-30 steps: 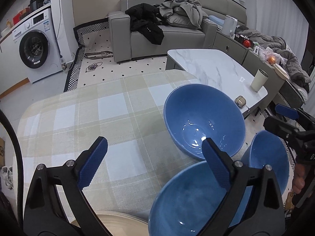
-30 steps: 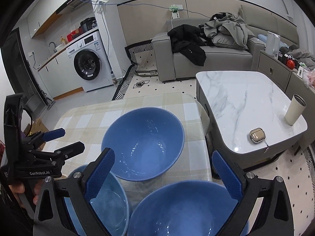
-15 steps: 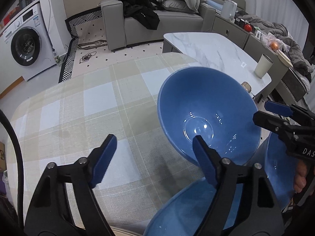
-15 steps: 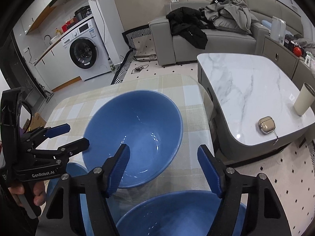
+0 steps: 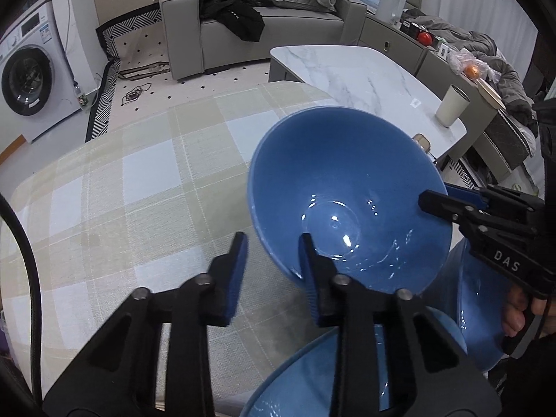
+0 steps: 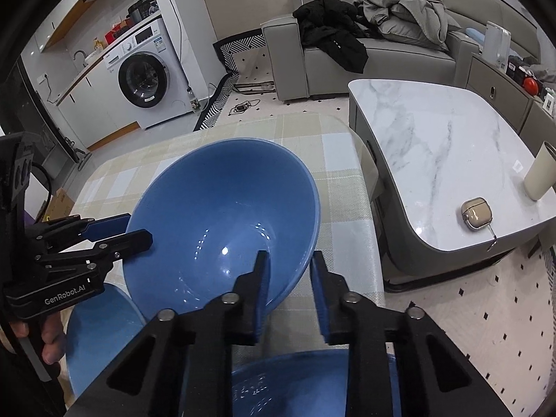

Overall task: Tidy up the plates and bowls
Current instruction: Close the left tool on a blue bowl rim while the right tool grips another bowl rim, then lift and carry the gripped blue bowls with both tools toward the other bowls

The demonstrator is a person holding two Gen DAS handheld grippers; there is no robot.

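A big blue bowl (image 5: pixel 347 173) (image 6: pixel 215 191) stands on the checked tablecloth (image 5: pixel 139 173). My left gripper (image 5: pixel 272 243) (image 6: pixel 132 229) is shut on the bowl's rim on one side, one finger inside and one outside. From the opposite side my right gripper (image 6: pixel 288 260) (image 5: pixel 438 198) straddles the rim; its jaws are closing, and both pads look pressed on the bowl wall. Two more blue bowls lie below the grippers: one bowl (image 5: pixel 312 382) (image 6: pixel 97 330) under the left gripper and another bowl (image 5: pixel 479 312) (image 6: pixel 312 382) under the right.
A marble coffee table (image 6: pixel 451 132) stands just beyond the tablecloth's edge, with a cream cup (image 6: pixel 540 173) and a small case (image 6: pixel 476 213) on it. Behind are a grey sofa (image 6: pixel 347 52) with clothes and a washing machine (image 6: pixel 142 80).
Both grippers came down and forward to the big bowl. Their jaws went from wide open to narrow, each now across the bowl's rim.
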